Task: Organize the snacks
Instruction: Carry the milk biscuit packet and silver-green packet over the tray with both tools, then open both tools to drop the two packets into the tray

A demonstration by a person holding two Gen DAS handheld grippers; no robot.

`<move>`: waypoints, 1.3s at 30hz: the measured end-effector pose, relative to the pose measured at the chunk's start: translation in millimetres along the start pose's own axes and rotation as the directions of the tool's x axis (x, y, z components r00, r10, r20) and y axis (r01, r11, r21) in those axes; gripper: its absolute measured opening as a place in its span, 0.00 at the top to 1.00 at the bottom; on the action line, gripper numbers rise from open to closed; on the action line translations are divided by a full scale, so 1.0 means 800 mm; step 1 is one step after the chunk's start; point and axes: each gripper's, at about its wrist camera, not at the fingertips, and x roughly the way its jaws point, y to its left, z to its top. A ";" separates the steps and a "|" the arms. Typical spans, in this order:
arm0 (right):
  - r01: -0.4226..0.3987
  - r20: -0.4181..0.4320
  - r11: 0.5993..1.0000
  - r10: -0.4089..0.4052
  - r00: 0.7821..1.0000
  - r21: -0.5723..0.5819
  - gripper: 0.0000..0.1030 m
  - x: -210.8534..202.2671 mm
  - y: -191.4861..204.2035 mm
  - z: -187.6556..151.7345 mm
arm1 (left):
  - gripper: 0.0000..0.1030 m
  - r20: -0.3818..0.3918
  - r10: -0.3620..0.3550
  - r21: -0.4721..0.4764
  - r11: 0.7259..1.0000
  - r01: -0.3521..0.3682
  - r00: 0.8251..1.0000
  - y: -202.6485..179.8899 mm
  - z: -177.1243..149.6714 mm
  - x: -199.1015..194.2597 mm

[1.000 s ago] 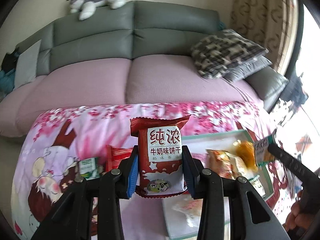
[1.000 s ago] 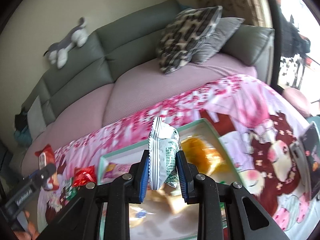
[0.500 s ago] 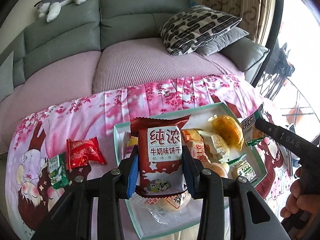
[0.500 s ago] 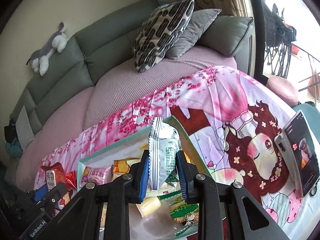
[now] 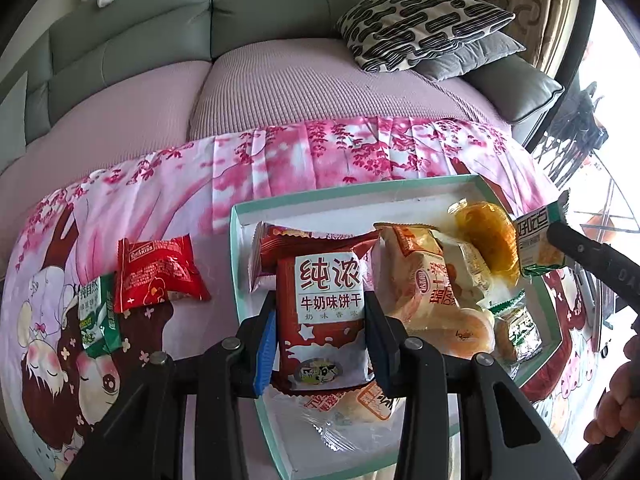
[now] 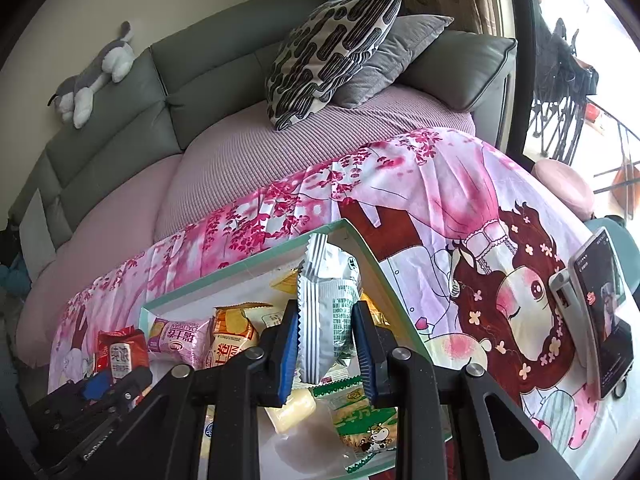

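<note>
We see a pink cloth [image 5: 280, 168] before a sofa [image 5: 280, 20]; only the right view shows a phone [image 6: 604, 316]. Left gripper [image 5: 322, 330] clamps a red packet [image 5: 324, 320], right gripper [image 6: 326, 346] a white packet [image 6: 328, 312], both above the tray [image 5: 340, 196].

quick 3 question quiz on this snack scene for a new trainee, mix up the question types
1. True or false: the left gripper is shut on a red biscuit packet.
2. Which snacks lie on the cloth outside the tray? A) one orange bun B) a red packet and a green packet C) none
3. Fill in: the right gripper holds a white and ____ packet over the tray.

Key
1. True: its pads press on both sides of the packet.
2. B: both lie left of the tray in the left wrist view.
3. Green.
</note>
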 end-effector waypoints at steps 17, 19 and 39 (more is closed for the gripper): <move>0.002 -0.032 0.997 -0.005 0.999 -0.082 0.73 0.014 0.025 -0.006 | 0.60 -0.035 -0.008 -0.014 1.000 0.008 0.999 0.005 -0.006 0.016; 0.004 -0.039 0.996 -0.008 0.999 -0.094 0.73 0.016 0.028 -0.007 | 0.60 -0.035 -0.006 -0.015 1.000 0.005 0.999 0.005 -0.006 0.016; 0.041 -0.075 0.989 -0.052 0.996 -0.143 0.56 0.025 0.040 -0.012 | 0.44 0.002 -0.013 -0.063 0.998 0.014 1.000 0.018 0.001 -0.009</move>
